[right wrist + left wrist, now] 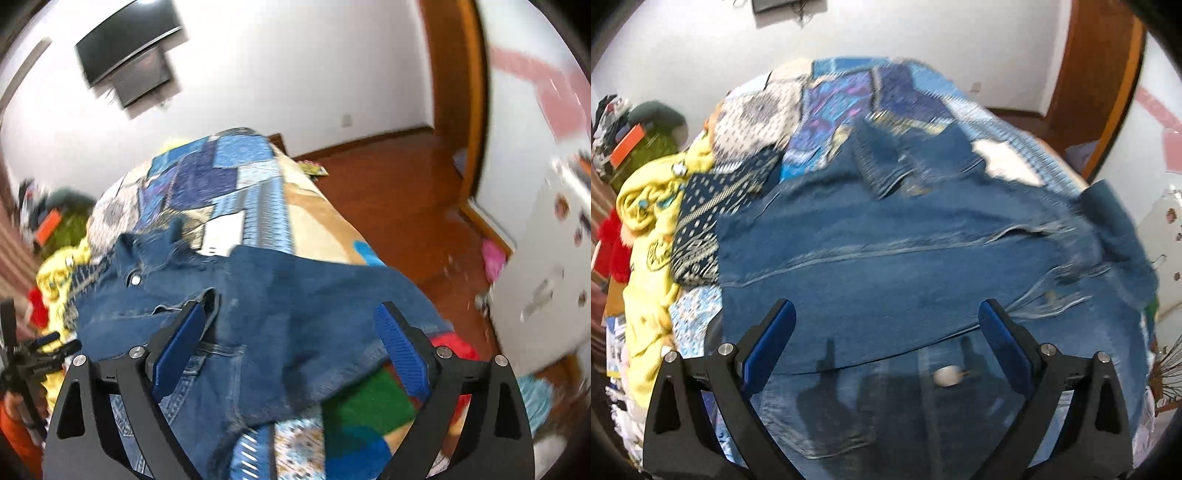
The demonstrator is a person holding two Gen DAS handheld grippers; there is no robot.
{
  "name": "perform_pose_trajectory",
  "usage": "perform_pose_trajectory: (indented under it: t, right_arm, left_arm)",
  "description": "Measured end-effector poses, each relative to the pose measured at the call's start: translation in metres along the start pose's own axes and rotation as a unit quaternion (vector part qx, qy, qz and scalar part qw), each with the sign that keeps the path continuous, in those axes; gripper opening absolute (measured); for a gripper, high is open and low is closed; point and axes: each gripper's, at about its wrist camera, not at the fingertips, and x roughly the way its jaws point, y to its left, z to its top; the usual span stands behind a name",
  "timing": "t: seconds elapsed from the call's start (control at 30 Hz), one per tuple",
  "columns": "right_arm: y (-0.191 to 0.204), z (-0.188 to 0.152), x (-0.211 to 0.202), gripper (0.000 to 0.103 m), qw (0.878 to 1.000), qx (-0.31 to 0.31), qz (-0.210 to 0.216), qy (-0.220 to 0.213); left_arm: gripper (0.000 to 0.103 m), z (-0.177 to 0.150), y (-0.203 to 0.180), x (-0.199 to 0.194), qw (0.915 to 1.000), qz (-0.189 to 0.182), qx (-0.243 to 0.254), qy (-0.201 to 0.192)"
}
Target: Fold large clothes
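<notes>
Left wrist view first: your left gripper [886,347] is spread wide with nothing between the blue pads [772,343], hovering over the near part of the denim jacket [886,251]. The jacket is laid out across the patchwork bedspread [842,92], covering most of the near half of the bed, which makes sense since you want a big flat surface under a big garment before any fold. A metal button [947,376] sits just ahead of the gripper near a hem line, and it looks like one layer already lies over another there. The yellow garment [650,236] and the dark patterned cloth [713,218] are bunched along the bed's left edge, probably parked out of the way. The picture is smeared, so finer seam detail is anyone's guess.

Right wrist view: your right gripper [291,347] is also wide open and holding nothing, over the jacket [277,295] where it runs toward the bed's right edge. The collar end points to the far left, and a loose part droops toward the near right corner over a green and red cloth [369,402]. I'd guess that drooping bit is your next grab, since it needs to come onto the bed first. Your left gripper [44,350] peeks in at the left border; you can't tell its state from here.
</notes>
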Motion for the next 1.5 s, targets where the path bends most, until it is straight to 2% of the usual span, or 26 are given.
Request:
perform_pose_trajectory:
  t: [0.17,0.37,0.47,0.6,0.67,0.73,0.77,0.8,0.83,0.9,1.03,1.13,1.27,1.37,1.5]
  right_arm:
    - [-0.05,-0.018,0.028,0.093,0.991,0.108,0.049,0.064]
    - [-0.093,-0.035,0.071,0.093,0.968,0.199,0.1,0.113]
    - [-0.108,-0.037,0.088,0.093,0.958,0.232,0.117,0.12]
    - [-0.121,-0.034,0.103,0.092,0.957,0.245,0.112,0.113]
    - [-0.126,-0.033,0.111,0.084,0.957,0.246,0.108,0.108]
    - [-0.13,-0.032,0.118,0.058,0.96,0.244,0.085,0.105]
    - [-0.134,-0.031,0.119,0.05,0.961,0.244,0.076,0.103]
    - [-0.135,-0.03,0.122,0.035,0.961,0.247,0.067,0.102]
    - [-0.136,-0.03,0.123,0.025,0.96,0.253,0.059,0.101]
    - [-0.136,-0.028,0.118,0.018,0.961,0.257,0.054,0.09]
    - [-0.116,-0.011,0.087,0.012,0.978,0.203,0.026,0.041]
    - [-0.105,0.008,0.065,0.01,0.982,0.183,0.037,0.015]
    - [-0.07,0.043,0.021,0.009,0.989,0.133,0.056,-0.042]
    - [-0.026,0.068,-0.007,0.008,0.992,0.073,0.074,-0.073]
    - [0.048,0.088,-0.027,0.008,0.989,0.005,0.115,-0.094]
  left_arm:
    - [0.1,0.004,-0.029,-0.003,0.9997,-0.022,0.013,-0.004]
    - [0.1,0.004,-0.051,0.01,0.9991,-0.033,0.018,0.019]
    - [0.1,0.003,-0.056,0.012,0.999,-0.031,0.025,0.022]
    - [0.1,0.0,-0.059,0.015,0.999,-0.021,0.029,0.025]
    - [0.1,-0.001,-0.058,0.017,0.9991,-0.02,0.025,0.028]
    - [0.1,-0.003,-0.057,0.018,0.9991,-0.02,0.02,0.03]
    - [0.1,-0.004,-0.056,0.019,0.9991,-0.02,0.017,0.032]
    - [0.1,-0.004,-0.054,0.019,0.9992,-0.019,0.015,0.033]
    - [0.1,-0.005,-0.052,0.019,0.9992,-0.019,0.012,0.033]
    - [0.1,-0.006,-0.049,0.019,0.9993,-0.018,0.008,0.033]
    - [0.1,-0.009,-0.042,0.017,0.9994,-0.015,0.005,0.03]
    - [0.1,-0.01,-0.037,0.012,0.9997,-0.017,-0.001,0.02]
    - [0.1,-0.013,-0.029,0.002,0.9996,-0.027,-0.01,0.005]
    - [0.1,-0.015,-0.022,-0.005,0.9995,-0.029,-0.014,-0.005]
    - [0.1,-0.018,-0.006,-0.018,0.9986,-0.039,-0.029,-0.022]
